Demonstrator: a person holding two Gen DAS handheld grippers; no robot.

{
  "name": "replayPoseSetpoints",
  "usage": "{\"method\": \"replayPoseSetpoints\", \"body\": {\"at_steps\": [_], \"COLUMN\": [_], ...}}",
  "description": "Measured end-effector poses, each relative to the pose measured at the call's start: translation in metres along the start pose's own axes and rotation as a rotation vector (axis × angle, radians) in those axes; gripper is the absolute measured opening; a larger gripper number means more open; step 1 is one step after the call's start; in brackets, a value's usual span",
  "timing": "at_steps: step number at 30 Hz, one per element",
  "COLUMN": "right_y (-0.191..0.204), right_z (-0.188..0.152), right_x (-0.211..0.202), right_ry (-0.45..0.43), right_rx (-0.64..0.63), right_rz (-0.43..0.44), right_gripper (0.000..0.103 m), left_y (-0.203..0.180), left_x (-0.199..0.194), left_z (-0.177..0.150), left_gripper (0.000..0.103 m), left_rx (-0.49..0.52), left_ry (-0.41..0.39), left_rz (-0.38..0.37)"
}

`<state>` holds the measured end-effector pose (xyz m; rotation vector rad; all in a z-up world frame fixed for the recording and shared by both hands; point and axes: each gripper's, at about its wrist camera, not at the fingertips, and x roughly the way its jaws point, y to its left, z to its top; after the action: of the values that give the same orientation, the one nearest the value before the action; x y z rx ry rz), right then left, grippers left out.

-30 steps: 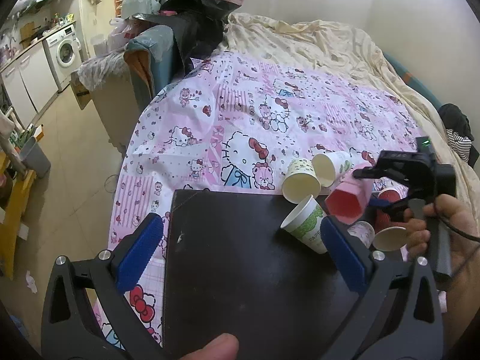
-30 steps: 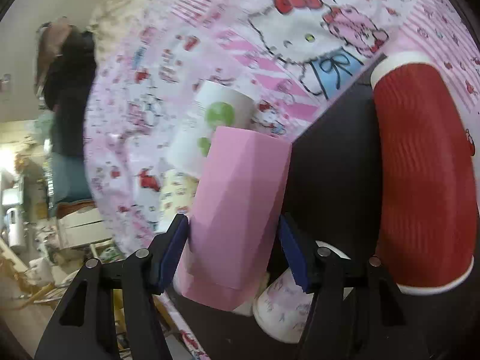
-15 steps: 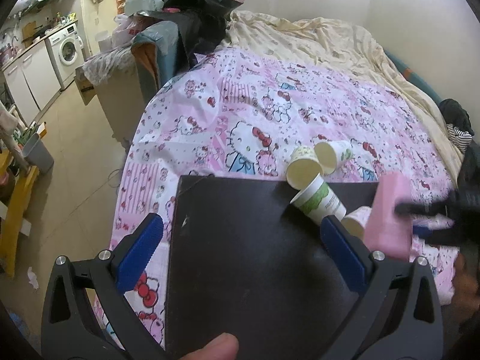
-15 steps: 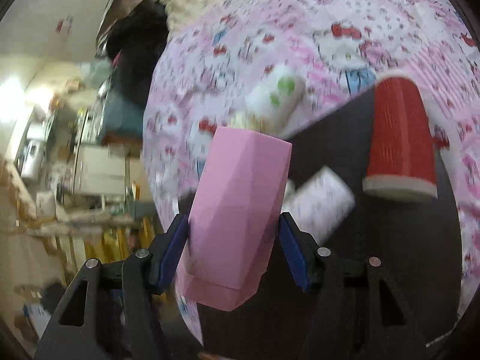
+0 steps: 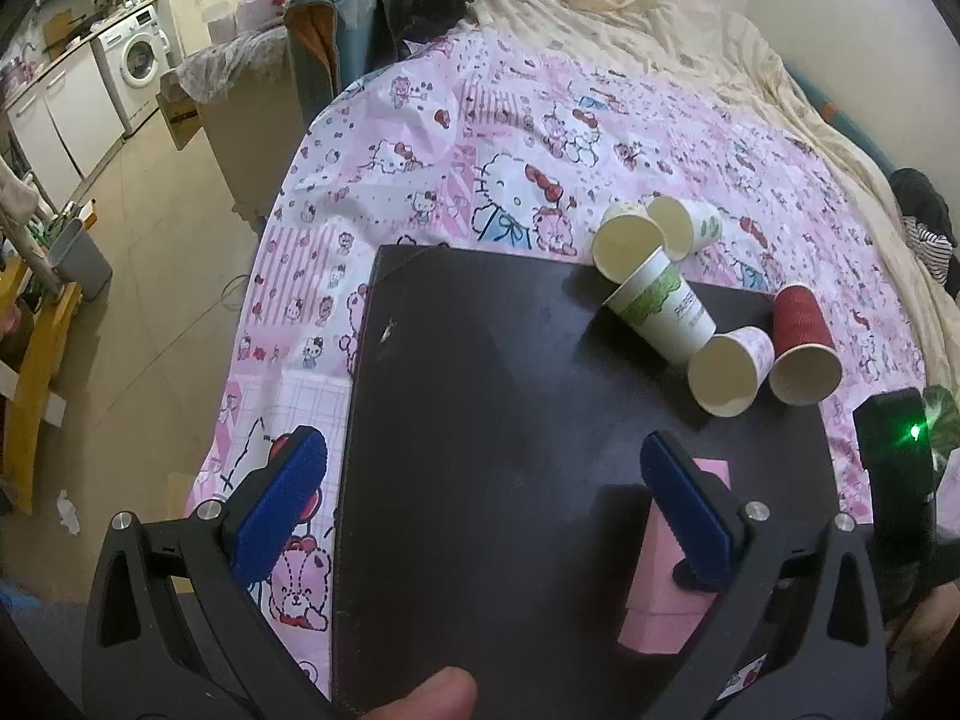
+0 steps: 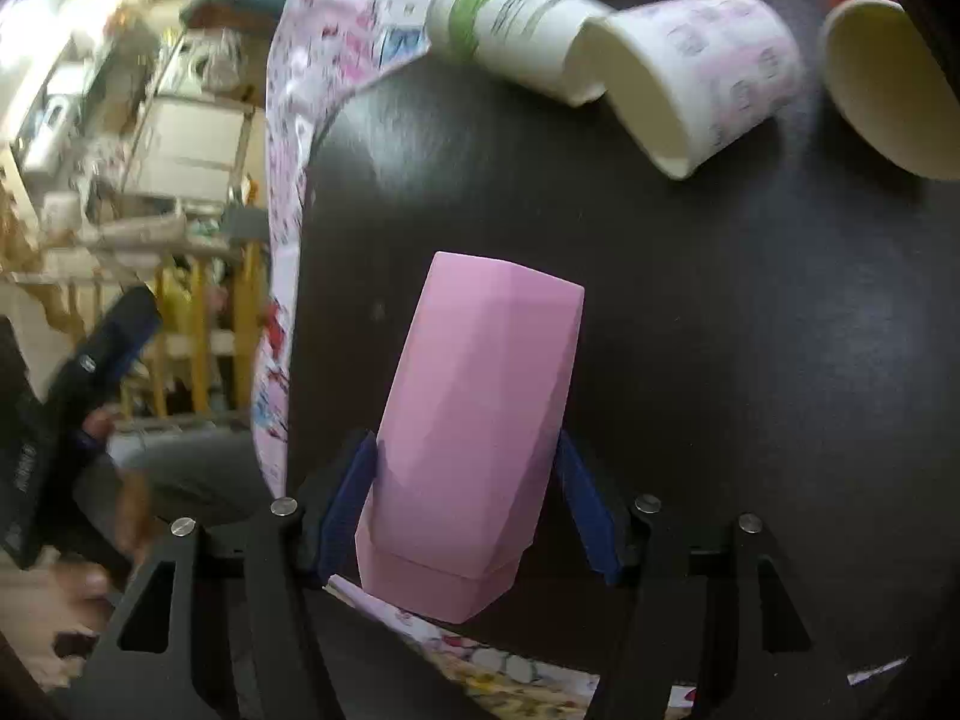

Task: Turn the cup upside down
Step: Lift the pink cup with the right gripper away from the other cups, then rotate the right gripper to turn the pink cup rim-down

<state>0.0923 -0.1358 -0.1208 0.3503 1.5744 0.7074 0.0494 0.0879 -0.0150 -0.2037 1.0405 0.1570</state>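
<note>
The right tongs [image 6: 465,501] are gripping the faceted pink plastic cup [image 6: 474,420] over the black rectangular surface [image 5: 510,420] lying on a pink cartoon-print bedsheet [image 5: 480,138], while the left tongs [image 5: 480,510] are gaping open, holding nothing.

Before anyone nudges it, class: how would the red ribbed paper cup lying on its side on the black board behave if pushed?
The red ribbed paper cup would probably roll in a curve, since it tapers. Being paper, it looks light and may dent easily. It would likely bump the small pink-patterned paper cup lying beside it.
</note>
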Motion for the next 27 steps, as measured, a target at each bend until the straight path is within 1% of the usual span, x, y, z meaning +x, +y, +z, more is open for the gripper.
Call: {"method": "replayPoseSetpoints", "body": {"at_steps": [5,7,11,21,24,26,27], "right_y": [0.012,0.015,0.011,0.008,0.006,0.004,0.002], "right_z": [-0.005,-0.004,0.002,0.000,-0.003,-0.007,-0.011], "right_x": [0.010,0.011,0.012,0.001,-0.010,-0.025,-0.035], "right_ry": [0.020,0.008,0.011,-0.019,-0.056,-0.104,-0.138], "right_rx": [-0.124,-0.159,-0.134,-0.097,-0.103,-0.108,-0.116], "right_rz": [-0.071,-0.072,-0.058,-0.023,-0.020,-0.019,-0.034], "right_gripper": [0.064,0.064,0.064,0.064,0.064,0.064,0.064], "left_y": [0.001,-0.001,-0.004,-0.011,-0.013,-0.016,-0.020], "left_x": [0.004,0.004,0.005,0.008,0.012,0.016,0.018], "left_z": [0.002,0.002,0.002,0.000,-0.003,-0.005,-0.007], "left_gripper": [0.103,0.103,0.103,0.103,0.103,0.103,0.103], "left_rx": [-0.018,-0.015,-0.004,0.006,0.000,0.001,0.007], "left_ry": [0.008,0.008,0.008,0.015,0.046,0.072,0.091], "left_rz": [-0.001,-0.004,-0.002,-0.006,-0.033,-0.053,-0.064]}}
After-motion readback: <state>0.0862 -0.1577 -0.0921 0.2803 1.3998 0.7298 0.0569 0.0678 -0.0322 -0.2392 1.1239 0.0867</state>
